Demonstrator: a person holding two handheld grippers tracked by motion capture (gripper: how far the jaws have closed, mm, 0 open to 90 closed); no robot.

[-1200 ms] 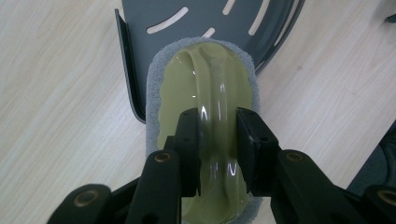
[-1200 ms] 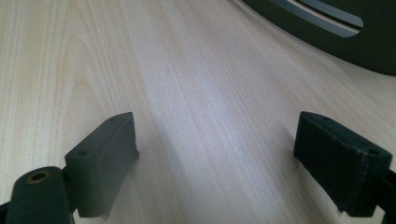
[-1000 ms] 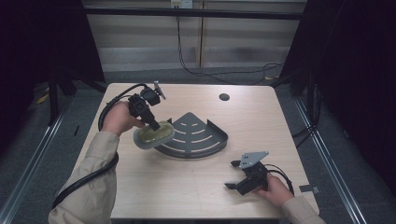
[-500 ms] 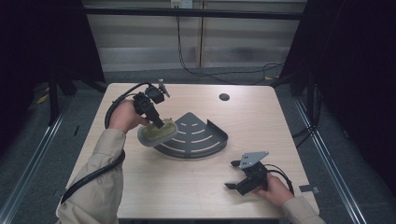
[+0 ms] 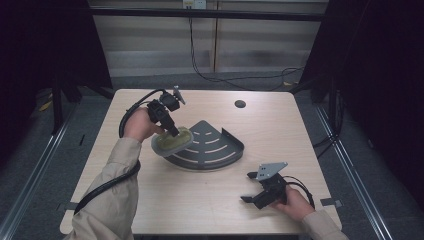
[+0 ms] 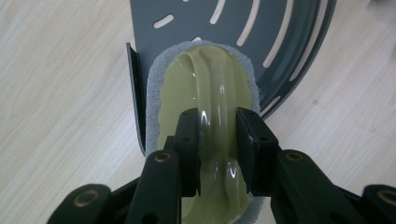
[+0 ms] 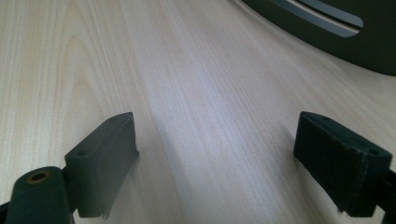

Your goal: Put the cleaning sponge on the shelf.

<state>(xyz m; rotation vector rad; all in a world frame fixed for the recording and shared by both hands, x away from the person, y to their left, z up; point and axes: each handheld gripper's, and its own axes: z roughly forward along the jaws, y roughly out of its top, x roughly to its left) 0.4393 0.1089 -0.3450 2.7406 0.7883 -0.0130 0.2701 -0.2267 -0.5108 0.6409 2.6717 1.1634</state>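
From the high view, we see a light wooden table [image 5: 200, 200] with a dark grey fan-shaped rack [image 5: 212, 147] lying near its middle. Our left gripper [image 5: 172, 131] hangs over the rack's left edge, its fingers clenched on an olive-green scrubber [image 5: 172, 141]. The scrubber sits tilted, partly over the rack's left corner and partly over the table beside it; whether it rests on the rack we cannot tell from here. A black cable [image 5: 131, 117] loops from the gripper round the wrist. Our right gripper [image 5: 248, 200] lies low at the near right of the table, well apart from the rack, pointing left, with its grey plate [image 5: 271, 169] on top. A small dark hole [image 5: 240, 104] marks the far side of the table.

In the left gripper view, we look down along the two black fingers [image 6: 189, 140], which pinch the raised glossy handle ridge of the scrubber [image 6: 205, 79] from both sides. A grey felt pad rims the green body. Beneath it lies the slotted rack [image 6: 280, 28], its upright left wall just beside the scrubber's edge, and the table [image 6: 60, 93] shows on either side.

In the right gripper view, our fingers [image 7: 105, 158] stand wide and released, with nothing but bare table [image 7: 210, 116] between them. The rack's curved rim [image 7: 327, 32] crosses the far right corner.
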